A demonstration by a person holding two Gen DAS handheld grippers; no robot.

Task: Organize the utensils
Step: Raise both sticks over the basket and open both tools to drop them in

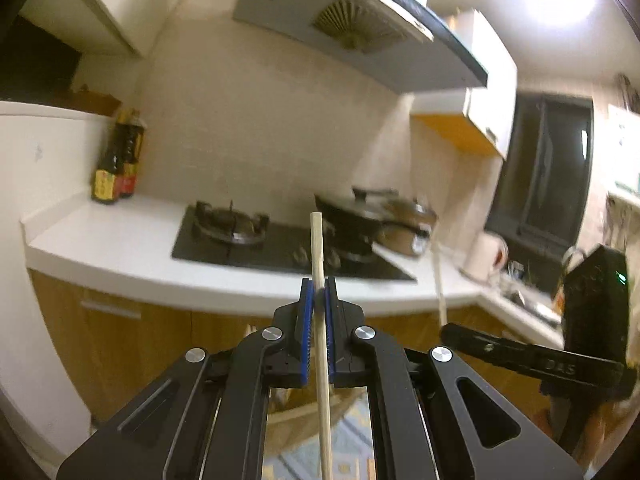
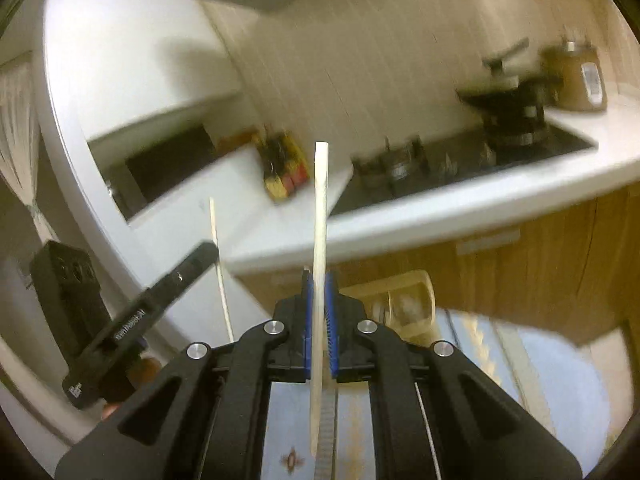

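My left gripper: blue pads pressed tight on a pale wooden chopstick. The stick stands near upright between the pads, its blunt end poking up above the fingertips and its lower length running down past the linkage toward the bottom of the view.

My right gripper: same story, pads pinched on a second chopstick. It reads broader and flatter from this angle, square end up, tapered end down over the patterned floor mat.

Each tool shows in the other's camera. From the left wrist, the right gripper sits off to the right edge with its stick rising from the finger end, blurred. From the right wrist, the left gripper comes in low at left, its thin stick standing up just past its tip.

Just below and ahead on the right view: a clear, yellowish container on the floor by the wooden cabinet fronts. Contents unclear.

Further out: white countertop, black gas hob set into it. A dark lidded pan sits on the right-hand burner, a brown pot just beside it. Dark sauce bottles stand at the counter's left end by the wall.

Farthest: range hood overhead, a dark window to the right, a white kettle below it. Much of the background is smeared.
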